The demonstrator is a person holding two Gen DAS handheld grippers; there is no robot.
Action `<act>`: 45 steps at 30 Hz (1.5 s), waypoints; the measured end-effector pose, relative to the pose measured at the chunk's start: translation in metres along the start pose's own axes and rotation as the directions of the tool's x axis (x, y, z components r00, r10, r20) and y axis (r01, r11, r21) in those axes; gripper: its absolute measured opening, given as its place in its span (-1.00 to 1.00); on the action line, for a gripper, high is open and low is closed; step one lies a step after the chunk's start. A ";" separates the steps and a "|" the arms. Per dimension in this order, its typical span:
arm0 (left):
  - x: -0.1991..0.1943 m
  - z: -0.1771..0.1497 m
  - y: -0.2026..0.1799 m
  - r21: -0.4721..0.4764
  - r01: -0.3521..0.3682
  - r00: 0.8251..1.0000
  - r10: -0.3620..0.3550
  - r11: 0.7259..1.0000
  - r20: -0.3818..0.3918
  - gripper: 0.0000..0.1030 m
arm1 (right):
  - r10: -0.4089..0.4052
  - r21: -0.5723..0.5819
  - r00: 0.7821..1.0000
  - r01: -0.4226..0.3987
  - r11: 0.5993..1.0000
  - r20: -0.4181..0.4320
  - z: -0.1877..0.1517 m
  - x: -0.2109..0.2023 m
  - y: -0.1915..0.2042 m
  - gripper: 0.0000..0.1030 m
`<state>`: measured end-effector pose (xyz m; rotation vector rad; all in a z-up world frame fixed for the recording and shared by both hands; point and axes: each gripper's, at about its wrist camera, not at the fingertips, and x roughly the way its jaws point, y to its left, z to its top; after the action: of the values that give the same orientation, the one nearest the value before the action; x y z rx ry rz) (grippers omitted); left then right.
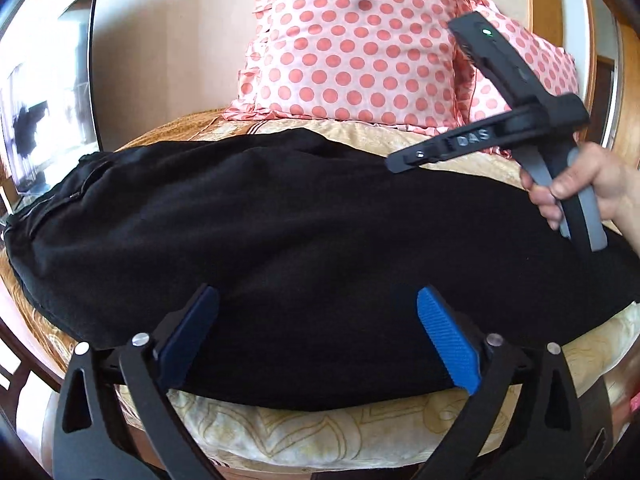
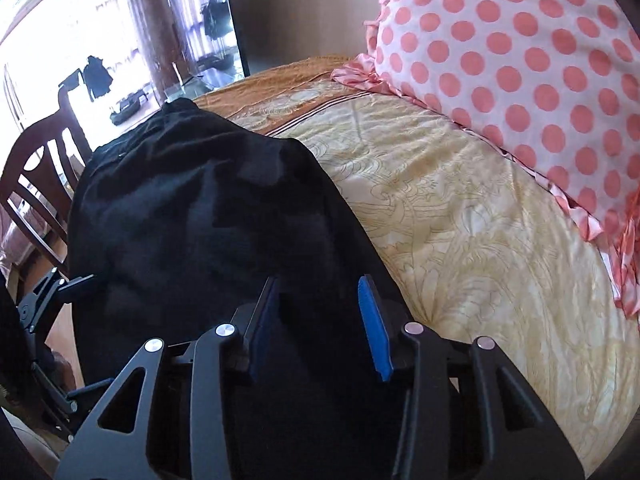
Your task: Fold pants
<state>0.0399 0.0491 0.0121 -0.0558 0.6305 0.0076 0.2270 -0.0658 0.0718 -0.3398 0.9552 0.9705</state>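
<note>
While the black pants (image 1: 280, 240) lie flat on the bed (image 2: 460, 220), both claws hang over them. The left claw (image 1: 316, 320) gapes wide, the right claw (image 2: 320, 312) is parted too, both holding nothing. Spotted pillows (image 1: 352, 48) sit at twelve o'clock.

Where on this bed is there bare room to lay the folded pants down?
The widest bare patch is the cream bedspread between the black pants and the polka-dot pillows. A narrower strip shows along the near edge, under the left tongs. The window side is crowded: the pants reach the bed's edge there, by a wooden chair.
</note>
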 end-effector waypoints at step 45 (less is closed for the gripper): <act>0.003 0.004 -0.036 0.090 0.072 0.997 -0.071 0.993 -0.021 0.96 | -0.442 0.311 0.894 0.441 0.842 -0.071 -0.157 -0.108 -0.075 -0.30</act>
<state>0.0457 0.0134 0.0157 0.0098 0.6452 -0.0910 0.1817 -0.2648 0.0593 -0.2660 0.9575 0.3822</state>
